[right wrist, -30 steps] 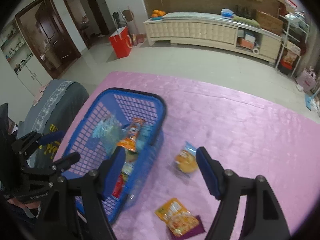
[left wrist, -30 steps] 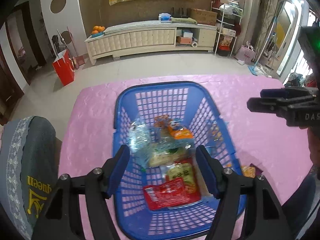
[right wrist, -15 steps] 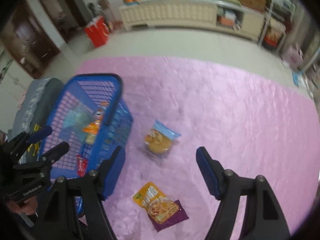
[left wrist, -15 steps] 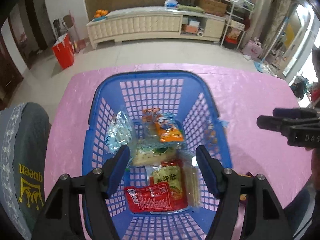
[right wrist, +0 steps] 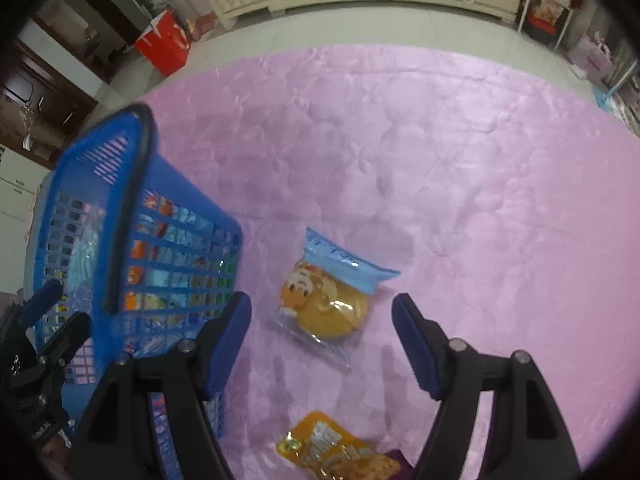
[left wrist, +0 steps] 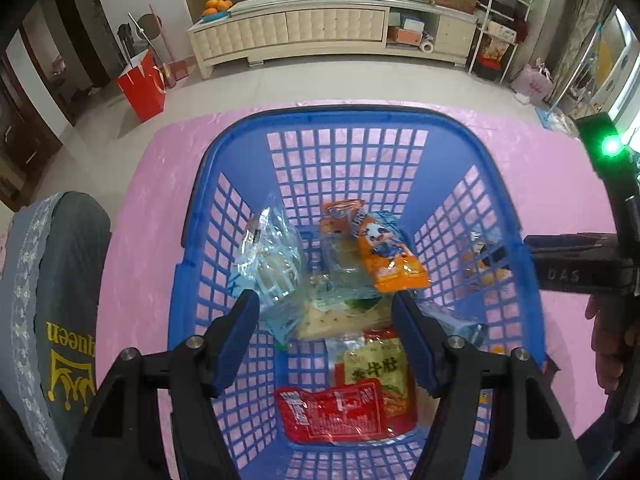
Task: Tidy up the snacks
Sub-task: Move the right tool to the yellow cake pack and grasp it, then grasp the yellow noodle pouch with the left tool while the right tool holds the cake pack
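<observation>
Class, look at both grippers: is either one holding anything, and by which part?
Nothing is held. The left gripper is open above the blue basket; the right gripper is open.

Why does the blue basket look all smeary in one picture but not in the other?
In the right wrist view the blue basket and the orange packet at the bottom edge are smeared by motion blur, while the bun packet stays fairly clear; in the left wrist view the basket is sharp, though its rim bulges from the fisheye lens.

Basket (right wrist: 132, 240) flanks bun (right wrist: 324, 300) (left side).
</observation>
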`<state>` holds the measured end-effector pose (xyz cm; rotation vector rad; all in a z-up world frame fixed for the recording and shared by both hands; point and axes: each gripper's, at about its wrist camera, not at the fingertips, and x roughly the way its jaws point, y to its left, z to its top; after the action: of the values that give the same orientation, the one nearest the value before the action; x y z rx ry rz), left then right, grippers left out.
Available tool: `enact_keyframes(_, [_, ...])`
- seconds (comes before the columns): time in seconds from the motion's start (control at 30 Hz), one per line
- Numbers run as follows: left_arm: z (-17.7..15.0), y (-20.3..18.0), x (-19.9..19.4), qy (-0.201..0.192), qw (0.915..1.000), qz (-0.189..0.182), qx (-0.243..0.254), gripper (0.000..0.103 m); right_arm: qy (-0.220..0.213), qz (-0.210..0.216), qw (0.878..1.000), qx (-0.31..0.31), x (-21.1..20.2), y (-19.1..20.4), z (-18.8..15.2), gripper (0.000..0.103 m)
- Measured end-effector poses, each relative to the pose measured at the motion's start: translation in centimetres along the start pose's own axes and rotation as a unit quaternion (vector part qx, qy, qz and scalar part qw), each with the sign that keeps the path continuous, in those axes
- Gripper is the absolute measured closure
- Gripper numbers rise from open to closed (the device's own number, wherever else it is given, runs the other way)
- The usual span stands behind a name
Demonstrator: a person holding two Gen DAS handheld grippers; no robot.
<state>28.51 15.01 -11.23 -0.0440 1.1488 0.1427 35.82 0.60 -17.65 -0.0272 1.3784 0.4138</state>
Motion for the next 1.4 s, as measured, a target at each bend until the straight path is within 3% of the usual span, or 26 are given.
enact_keyframes(0.2, [0.6,0.4,1.0,0.002,1.0,0.001,0.001,0.036,0.01,-0.012,1.0,-0.005,2.3,0.4,0.8,0.027])
enact_keyframes(0.27, [0.6,0.3,1.0,0.001,0.9999,0.009,0.009,0.036,0.012,-0.02,1.0,-0.01,2.9,0.6,1.0,0.03])
enact_keyframes(0.33, [0.6,0.2,1.0,0.0,0.9999,0.009,0.012,0.036,0.021,-0.032,0.999,-0.016,3.6,0.7,1.0,0.04])
enact_keyframes(0.57, [0.1,-0.5,-0.4,-0.011,0.9999,0.007,0.011,0.036,0.01,-0.041,0.998,-0.042,3.5,0.7,-0.3,0.046])
enact_keyframes(0.93, [-2.3,-4.2,-6.2,-0.049,0.998,-0.013,0.037,0.036,-0.029,-0.035,0.998,-0.043,-3.7,-2.7,-5.5,0.046])
enact_keyframes(1.2, [-4.2,-9.6,-10.1,-0.067,0.994,-0.05,0.071,0.036,-0.069,-0.03,0.996,-0.045,-9.9,-4.3,-9.6,0.046])
enact_keyframes(1.4, [-6.4,-14.7,-10.4,-0.058,0.9898,-0.063,0.114,0.036,-0.077,-0.03,0.996,-0.034,-12.0,-7.1,-12.4,0.046])
